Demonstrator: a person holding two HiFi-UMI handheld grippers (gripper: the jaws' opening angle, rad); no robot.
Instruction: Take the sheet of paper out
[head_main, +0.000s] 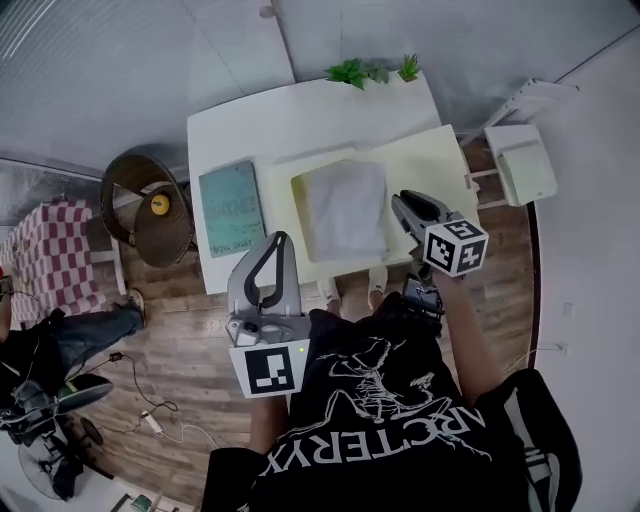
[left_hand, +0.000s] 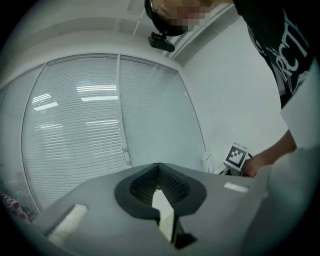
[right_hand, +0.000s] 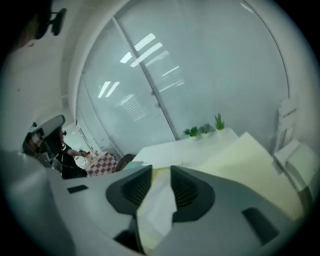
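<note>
A pale grey-white sheet (head_main: 345, 210) lies flat on a pale yellow mat (head_main: 430, 165) on the white table (head_main: 290, 115). My right gripper (head_main: 398, 203) hovers just off the sheet's right edge, tilted down toward it. In the right gripper view its jaws (right_hand: 161, 170) stand a narrow gap apart, and the whitish sheet (right_hand: 157, 205) shows through that gap with the pads not pressing on it. My left gripper (head_main: 279, 238) hangs off the table's front edge, close to the person's body. In the left gripper view its tips (left_hand: 158, 165) meet with nothing between them, facing a window.
A teal book (head_main: 232, 208) lies left of the mat. Small green plants (head_main: 365, 70) stand at the table's far edge. A wicker chair (head_main: 145, 205) holding a yellow object is left of the table, and a white stand (head_main: 525, 160) is to its right.
</note>
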